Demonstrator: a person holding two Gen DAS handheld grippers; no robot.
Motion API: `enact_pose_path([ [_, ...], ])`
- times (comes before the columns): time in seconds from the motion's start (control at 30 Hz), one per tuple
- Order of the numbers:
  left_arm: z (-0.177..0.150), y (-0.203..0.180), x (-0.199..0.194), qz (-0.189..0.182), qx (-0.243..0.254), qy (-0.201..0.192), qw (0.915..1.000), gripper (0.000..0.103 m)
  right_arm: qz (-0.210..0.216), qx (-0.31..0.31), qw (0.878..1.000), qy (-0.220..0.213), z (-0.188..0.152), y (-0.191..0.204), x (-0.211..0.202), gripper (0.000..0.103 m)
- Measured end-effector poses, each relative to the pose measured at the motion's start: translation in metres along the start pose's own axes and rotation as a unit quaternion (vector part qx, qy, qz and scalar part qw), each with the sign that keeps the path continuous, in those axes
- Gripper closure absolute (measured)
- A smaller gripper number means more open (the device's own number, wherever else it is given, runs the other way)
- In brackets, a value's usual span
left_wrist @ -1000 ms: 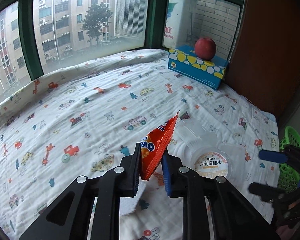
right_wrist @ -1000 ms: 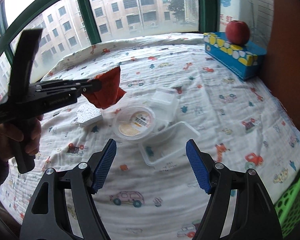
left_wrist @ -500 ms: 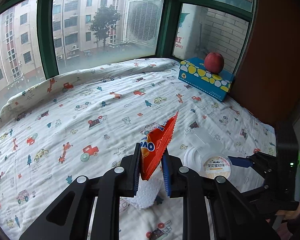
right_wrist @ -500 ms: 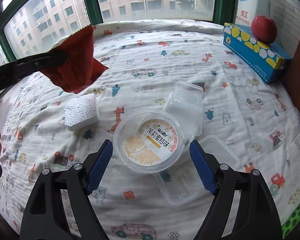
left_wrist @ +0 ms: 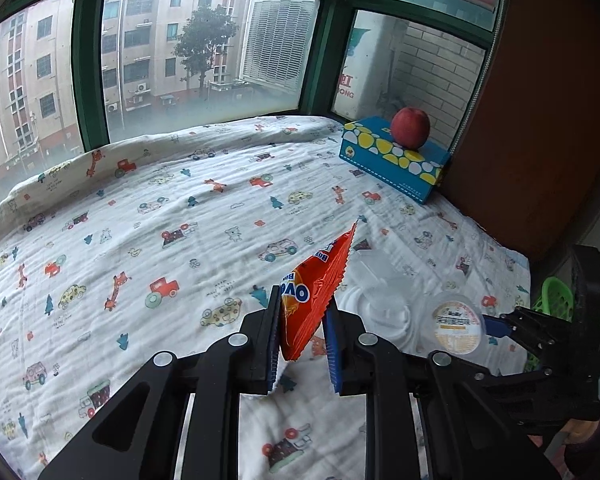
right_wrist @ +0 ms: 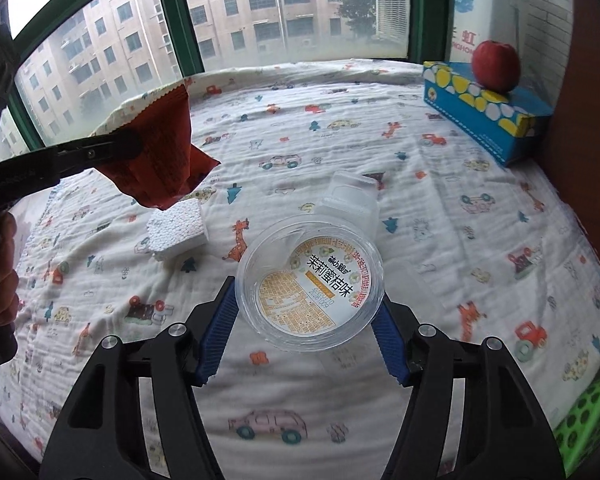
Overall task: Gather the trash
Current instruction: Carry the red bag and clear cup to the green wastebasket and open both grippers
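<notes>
The round clear plastic dessert cup (right_wrist: 309, 286) sits between the right gripper (right_wrist: 305, 326)'s blue pads, which are closing on its rim; both pads look to be touching the sides, and the cup appears tilted, its labelled lid facing the camera, likely so it can be lifted off the printed blanket (right_wrist: 439, 208). Half a second ago the pads stood wider, clear of the cup. To the left, the left gripper (left_wrist: 301, 338) pinches the orange snack wrapper (left_wrist: 315, 300) by its lower edge, held clear above the blanket, a little higher than a second ago. A foam block (right_wrist: 178, 230) and clear plastic tubs (right_wrist: 351, 198) lie just beyond the cup. The green basket (right_wrist: 587, 420), probably the trash's destination, sits at near right. Far right, an apple (right_wrist: 495, 65) rests on a blue tissue box (right_wrist: 487, 108).
</notes>
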State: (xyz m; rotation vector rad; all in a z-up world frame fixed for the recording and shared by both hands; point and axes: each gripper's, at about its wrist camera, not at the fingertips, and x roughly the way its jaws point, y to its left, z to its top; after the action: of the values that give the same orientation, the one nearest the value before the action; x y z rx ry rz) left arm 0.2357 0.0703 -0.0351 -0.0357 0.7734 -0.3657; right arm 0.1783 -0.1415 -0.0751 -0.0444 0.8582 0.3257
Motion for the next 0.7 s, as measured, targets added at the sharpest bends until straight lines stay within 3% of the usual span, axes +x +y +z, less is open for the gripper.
enact_pose_path([
  [0.23, -0.003, -0.040, -0.017, -0.015, 0.026, -0.008, 0.9995, 0.084, -0.019, 0.022, 0.999, -0.032, -0.021, -0.022, -0.054, 0.040],
  [0.7, -0.020, -0.132, -0.035, -0.097, 0.086, 0.005, 0.9915, 0.084, -0.095, 0.071, 0.991, -0.066, -0.080, -0.084, -0.143, 0.040],
])
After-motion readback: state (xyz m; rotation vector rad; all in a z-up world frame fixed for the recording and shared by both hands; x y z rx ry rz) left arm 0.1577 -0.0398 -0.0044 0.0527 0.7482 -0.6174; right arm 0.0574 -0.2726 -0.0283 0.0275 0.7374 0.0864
